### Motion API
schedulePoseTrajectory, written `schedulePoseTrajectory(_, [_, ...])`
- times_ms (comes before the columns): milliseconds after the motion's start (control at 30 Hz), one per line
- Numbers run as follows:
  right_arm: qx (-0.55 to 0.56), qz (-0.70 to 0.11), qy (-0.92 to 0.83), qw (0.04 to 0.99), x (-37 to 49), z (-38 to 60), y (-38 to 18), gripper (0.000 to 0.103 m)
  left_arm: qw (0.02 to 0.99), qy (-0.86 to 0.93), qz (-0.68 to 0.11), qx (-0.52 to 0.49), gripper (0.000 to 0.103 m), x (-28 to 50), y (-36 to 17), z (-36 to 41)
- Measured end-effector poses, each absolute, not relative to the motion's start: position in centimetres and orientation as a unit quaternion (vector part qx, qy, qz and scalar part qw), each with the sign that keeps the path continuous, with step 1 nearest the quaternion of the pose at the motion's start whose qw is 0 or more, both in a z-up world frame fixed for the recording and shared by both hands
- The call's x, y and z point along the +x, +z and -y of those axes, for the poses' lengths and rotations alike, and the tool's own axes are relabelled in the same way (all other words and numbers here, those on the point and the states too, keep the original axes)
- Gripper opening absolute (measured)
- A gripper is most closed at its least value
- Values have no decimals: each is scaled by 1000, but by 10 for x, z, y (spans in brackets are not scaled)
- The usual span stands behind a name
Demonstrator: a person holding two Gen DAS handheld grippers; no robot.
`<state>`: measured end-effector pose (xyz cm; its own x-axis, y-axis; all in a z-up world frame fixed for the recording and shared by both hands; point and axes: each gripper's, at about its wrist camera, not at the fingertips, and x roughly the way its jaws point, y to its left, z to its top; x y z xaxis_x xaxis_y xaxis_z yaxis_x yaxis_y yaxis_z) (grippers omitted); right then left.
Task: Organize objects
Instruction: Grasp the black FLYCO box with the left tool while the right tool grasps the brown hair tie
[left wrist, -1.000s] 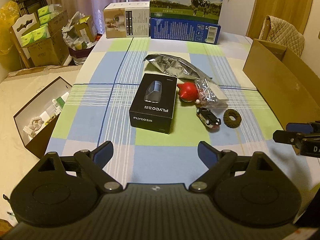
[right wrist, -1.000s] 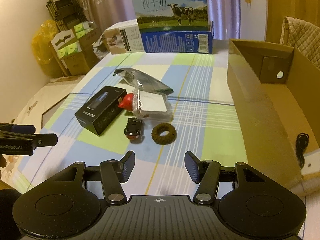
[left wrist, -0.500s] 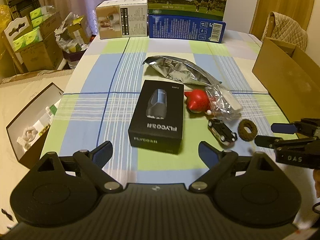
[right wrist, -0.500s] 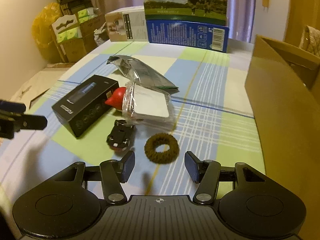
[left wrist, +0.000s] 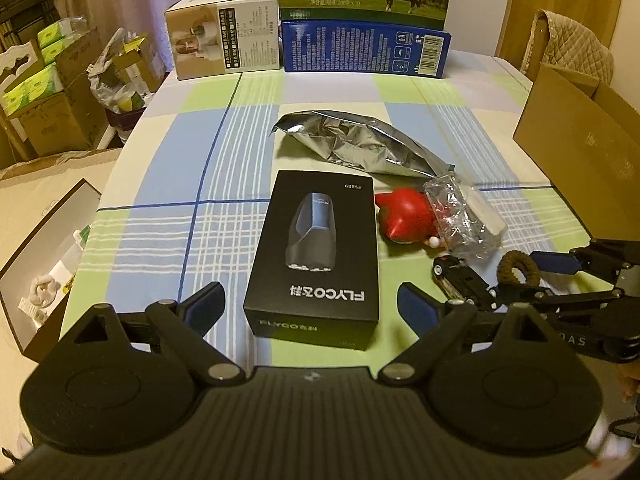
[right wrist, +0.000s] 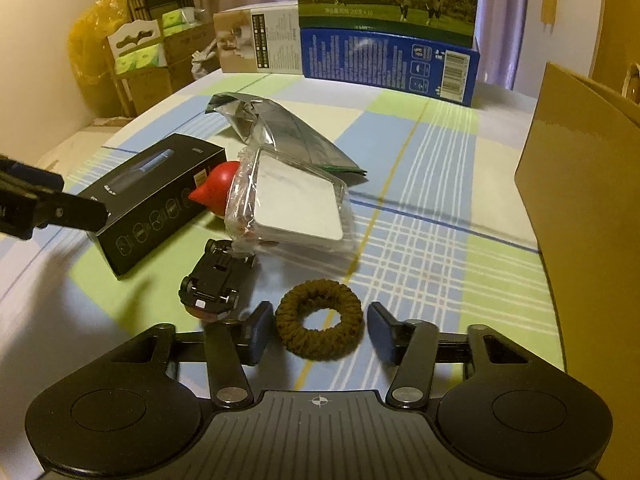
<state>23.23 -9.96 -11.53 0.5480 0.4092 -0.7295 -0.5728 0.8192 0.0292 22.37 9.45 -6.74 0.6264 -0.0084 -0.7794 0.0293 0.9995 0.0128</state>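
A brown hair tie (right wrist: 319, 318) lies flat on the checked tablecloth, between the spread fingers of my open right gripper (right wrist: 320, 330); nothing touches it. From the left wrist view the hair tie (left wrist: 518, 270) sits between that gripper's fingers. My left gripper (left wrist: 312, 309) is open, its fingers either side of the near end of the black FLYCO box (left wrist: 320, 256). An overturned black toy car (right wrist: 214, 280), a red toy (right wrist: 218, 191), a clear-wrapped white pad (right wrist: 296, 204) and a silver foil bag (left wrist: 360, 148) lie close by.
A brown cardboard box (right wrist: 580, 184) stands at the table's right side. A milk carton box (left wrist: 366, 16) and a beige product box (left wrist: 224, 42) stand at the far edge. Cartons and an open box (left wrist: 44, 264) sit on the floor at left.
Both grippers moved forward and down. The right one now has the hair tie between its fingers; the left one has closed in on the black box. Both stay open.
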Motion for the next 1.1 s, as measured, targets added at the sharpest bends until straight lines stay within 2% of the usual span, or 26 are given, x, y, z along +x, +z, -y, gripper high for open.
schedulePoseTrajectory(67, [-106,-383,277,875,233,100,-115,35,901,-13,-433,13,91,227,-69,-95])
schedulePoseTrajectory(100, [-110,-383,272,876,233,100,-114,23,901,-15,-434,12,91,229,-70,-95])
schedulePoseTrajectory(133, [-113,-383,269,876,234,100,-114,16,900,-18,-436,9,90,231,-70,-95])
schedulePoseTrajectory(333, [-103,-384,263,879,231,104,-108,15,895,-37,-444,31,89,250,-72,-90])
schedulePoseTrajectory(567, [-90,-385,263,880,226,109,-98,15,879,-46,-471,54,77,278,-88,-89])
schedulePoseTrajectory(667, [-87,-388,259,880,224,110,-95,15,877,-46,-476,56,77,280,-92,-88])
schedulePoseTrajectory(933, [-67,-410,253,874,208,123,-86,15,863,-30,-502,58,76,240,-86,-72])
schedulePoseTrajectory(1100, [-44,-431,242,868,187,141,-85,15,859,-30,-510,24,76,195,-83,-63])
